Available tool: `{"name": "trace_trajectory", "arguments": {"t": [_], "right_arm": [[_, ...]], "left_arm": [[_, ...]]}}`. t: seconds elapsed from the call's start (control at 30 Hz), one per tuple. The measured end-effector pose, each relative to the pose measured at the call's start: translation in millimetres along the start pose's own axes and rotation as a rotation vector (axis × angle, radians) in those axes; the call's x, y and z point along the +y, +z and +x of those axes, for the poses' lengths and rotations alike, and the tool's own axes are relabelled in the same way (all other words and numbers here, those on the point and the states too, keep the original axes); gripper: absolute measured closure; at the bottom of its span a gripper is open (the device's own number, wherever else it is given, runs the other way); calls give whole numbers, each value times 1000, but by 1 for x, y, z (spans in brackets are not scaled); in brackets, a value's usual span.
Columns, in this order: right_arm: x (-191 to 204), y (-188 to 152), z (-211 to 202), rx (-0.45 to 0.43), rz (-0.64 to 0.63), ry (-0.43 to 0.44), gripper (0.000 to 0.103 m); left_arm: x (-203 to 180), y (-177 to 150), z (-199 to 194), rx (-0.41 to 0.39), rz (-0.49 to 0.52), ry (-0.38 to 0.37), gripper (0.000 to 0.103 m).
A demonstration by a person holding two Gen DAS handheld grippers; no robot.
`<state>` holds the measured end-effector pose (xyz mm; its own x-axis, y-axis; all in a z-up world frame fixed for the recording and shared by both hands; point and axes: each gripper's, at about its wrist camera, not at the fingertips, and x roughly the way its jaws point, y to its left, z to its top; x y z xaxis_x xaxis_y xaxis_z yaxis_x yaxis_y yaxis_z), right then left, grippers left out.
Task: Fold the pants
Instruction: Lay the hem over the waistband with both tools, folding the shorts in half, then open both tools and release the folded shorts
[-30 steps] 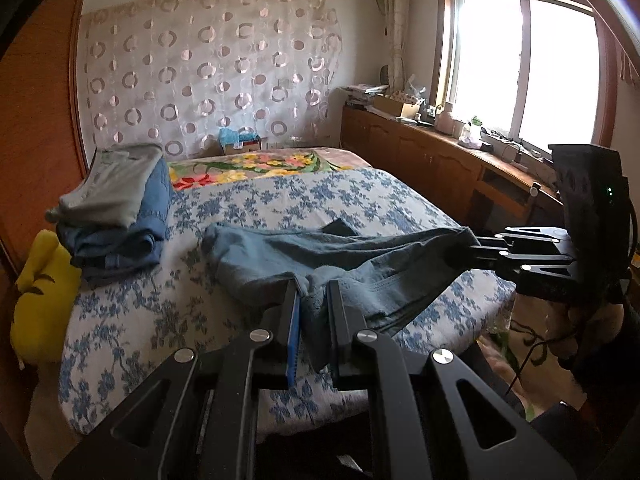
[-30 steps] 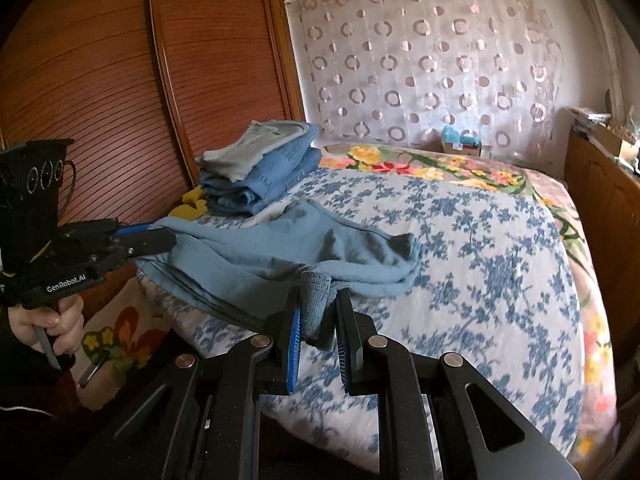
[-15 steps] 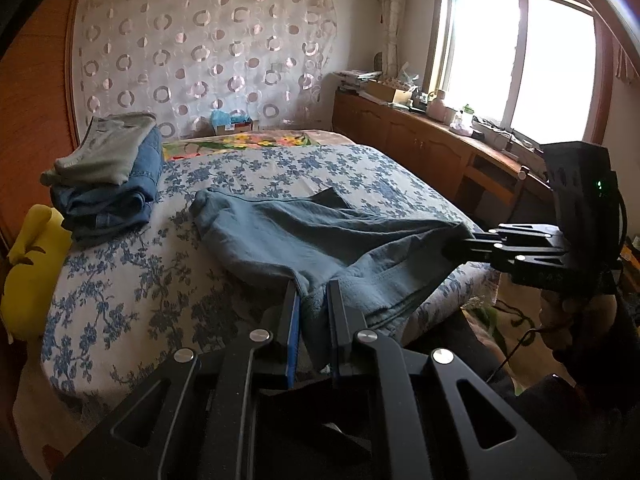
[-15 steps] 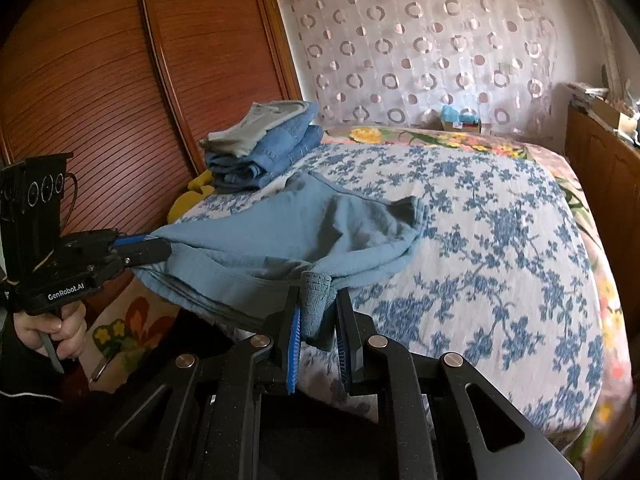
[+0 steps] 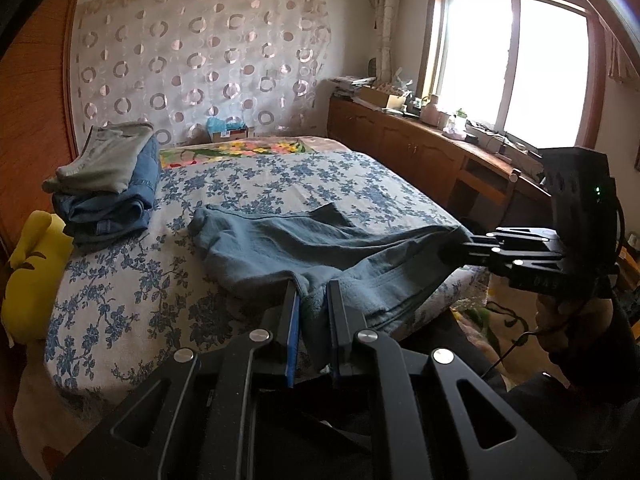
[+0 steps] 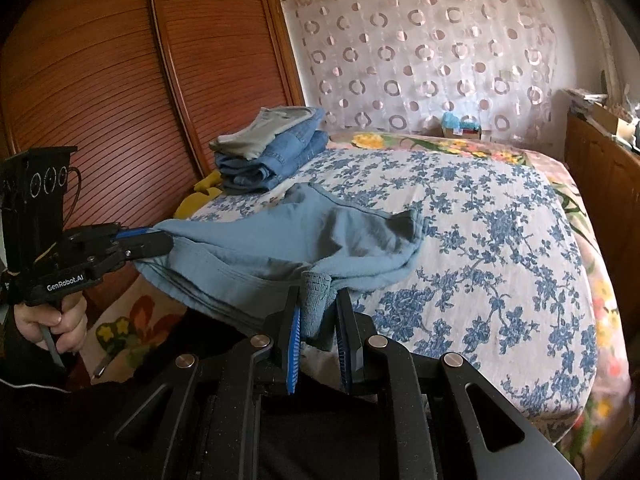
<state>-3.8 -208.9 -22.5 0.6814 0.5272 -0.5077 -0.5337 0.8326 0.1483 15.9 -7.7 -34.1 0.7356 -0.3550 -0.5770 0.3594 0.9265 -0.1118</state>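
Light blue pants (image 5: 280, 248) lie across the near part of the floral bedspread (image 5: 256, 184), one end stretched off the bed edge. My left gripper (image 5: 313, 292) is shut on one corner of that end. My right gripper (image 6: 317, 300) is shut on the other corner, a bunched bit of ribbed hem. The pants also show in the right wrist view (image 6: 288, 236). Each gripper shows in the other's view: the right one (image 5: 460, 250) and the left one (image 6: 160, 240). The cloth hangs taut between them above the bed's near edge.
A stack of folded jeans and grey pants (image 5: 108, 176) sits at the bed's far left, also in the right wrist view (image 6: 272, 148). A yellow cushion (image 5: 28, 272) lies beside it. A wooden wardrobe (image 6: 120, 92) stands left, a cabinet (image 5: 420, 152) under the window right.
Both grippers have drawn back from the bed with the pants end in them. The pants have slid toward the near edge and lie flatter.
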Motion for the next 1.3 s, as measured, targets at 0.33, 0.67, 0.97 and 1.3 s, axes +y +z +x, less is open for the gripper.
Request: {"name": "trace_trajectory", "arguments": {"t": [0.33, 0.67, 0.97, 1.3], "right_arm": [[-12, 22, 29, -24, 20, -24, 87], [-23, 38, 63, -22, 20, -47, 87], [-36, 47, 97, 40, 30, -89, 87], [-32, 50, 121, 91, -10, -125, 87]], "left_arm": [[21, 23, 29, -8, -26, 37, 90], [38, 38, 58, -3, -49, 77, 90], [41, 44, 86, 9, -51, 66, 85], [49, 41, 83, -10, -91, 59, 51]]}}
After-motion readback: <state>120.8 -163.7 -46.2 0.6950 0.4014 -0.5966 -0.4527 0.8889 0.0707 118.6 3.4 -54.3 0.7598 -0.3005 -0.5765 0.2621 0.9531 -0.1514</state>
